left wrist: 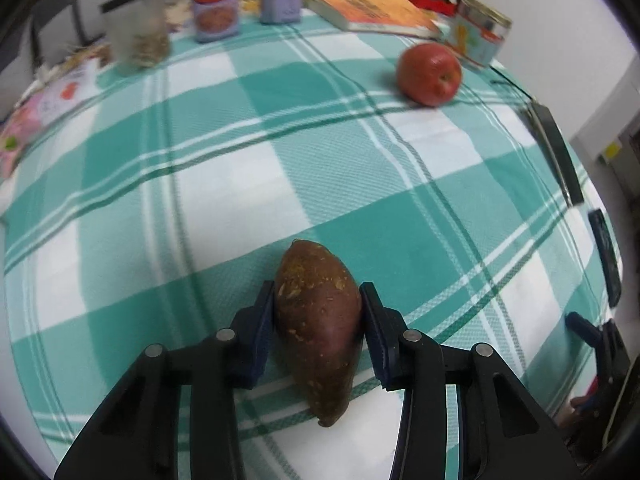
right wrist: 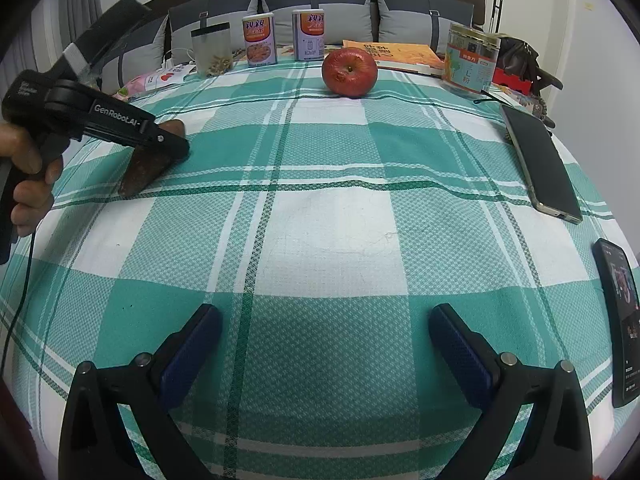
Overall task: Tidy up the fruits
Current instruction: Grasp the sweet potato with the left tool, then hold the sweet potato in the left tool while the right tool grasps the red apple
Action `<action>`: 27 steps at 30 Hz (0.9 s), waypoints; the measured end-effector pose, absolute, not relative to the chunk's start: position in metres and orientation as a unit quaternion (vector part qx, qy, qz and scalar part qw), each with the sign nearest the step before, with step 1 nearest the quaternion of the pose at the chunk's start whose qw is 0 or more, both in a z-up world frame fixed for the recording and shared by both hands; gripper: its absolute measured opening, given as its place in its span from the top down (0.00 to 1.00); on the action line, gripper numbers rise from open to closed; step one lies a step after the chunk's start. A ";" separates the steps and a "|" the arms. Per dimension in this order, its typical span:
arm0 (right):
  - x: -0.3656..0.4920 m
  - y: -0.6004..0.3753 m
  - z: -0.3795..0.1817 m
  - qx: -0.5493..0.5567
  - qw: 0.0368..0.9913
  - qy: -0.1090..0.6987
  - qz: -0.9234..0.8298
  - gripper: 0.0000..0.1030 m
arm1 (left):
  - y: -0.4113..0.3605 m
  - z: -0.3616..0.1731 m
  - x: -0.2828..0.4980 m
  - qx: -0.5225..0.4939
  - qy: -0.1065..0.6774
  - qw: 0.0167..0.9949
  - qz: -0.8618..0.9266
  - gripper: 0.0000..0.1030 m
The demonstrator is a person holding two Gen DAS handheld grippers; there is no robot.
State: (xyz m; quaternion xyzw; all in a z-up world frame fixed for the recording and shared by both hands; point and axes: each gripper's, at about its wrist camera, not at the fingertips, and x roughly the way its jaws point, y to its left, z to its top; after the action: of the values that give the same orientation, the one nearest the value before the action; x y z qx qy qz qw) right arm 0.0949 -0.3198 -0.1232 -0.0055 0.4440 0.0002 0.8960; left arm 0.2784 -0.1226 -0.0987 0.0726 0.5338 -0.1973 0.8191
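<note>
In the left wrist view, the left gripper [left wrist: 318,316] is seen closed on a brown sweet potato [left wrist: 318,328], whose two sides are pressed by the blue pads [left wrist: 262,320]; the sweet potato lies lengthwise between them on the green-and-white checked tablecloth [left wrist: 240,200]. In the right wrist view this grip is mostly hidden: only the dark body of the left gripper [right wrist: 160,148], the hand [right wrist: 28,176] that holds it and part of the sweet potato [right wrist: 142,170] under it are shown, at the left side of the table. The right gripper [right wrist: 324,344] is seen there released, its jaws wide apart above bare cloth with nothing between them. A red apple [right wrist: 350,72] stands well apart from both grippers, near the far edge, just in front of an orange book [right wrist: 404,56]. Two cans [right wrist: 260,40], a clear cup [right wrist: 212,52] and a labelled jar [right wrist: 472,64] are lined along that far side. Two phones [right wrist: 540,164] lie at the right edge. Nothing is placed between the sweet potato and the apple.
</note>
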 end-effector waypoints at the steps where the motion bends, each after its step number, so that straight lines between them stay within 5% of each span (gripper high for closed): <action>1: 0.095 -0.319 -0.123 -0.005 0.896 0.444 0.000 0.00 | -0.119 -0.097 0.275 0.067 0.533 0.822 -0.190 0.59; 18: 0.095 -0.320 -0.123 -0.006 0.896 0.444 0.001 0.00 | -0.004 -0.102 0.195 -0.016 0.533 0.843 -0.063 0.57; 20: 0.095 -0.320 -0.123 -0.006 0.896 0.444 0.001 0.00 | -0.006 -0.104 0.191 -0.010 0.512 0.857 -0.053 0.38; 21: 0.095 -0.320 -0.123 -0.006 0.896 0.444 0.001 0.00 | -0.005 -0.104 0.188 -0.005 0.502 0.864 -0.043 0.17; 27: 0.095 -0.320 -0.123 -0.006 0.896 0.444 0.001 0.00 | -0.009 -0.117 0.179 0.027 0.478 0.878 -0.020 0.11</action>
State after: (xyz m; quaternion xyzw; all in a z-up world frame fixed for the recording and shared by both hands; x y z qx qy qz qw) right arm 0.0950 -0.3201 -0.1234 -0.0061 0.4436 0.0011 0.8962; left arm 0.1792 -0.0090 -0.1170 0.0273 0.4781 -0.0204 0.8776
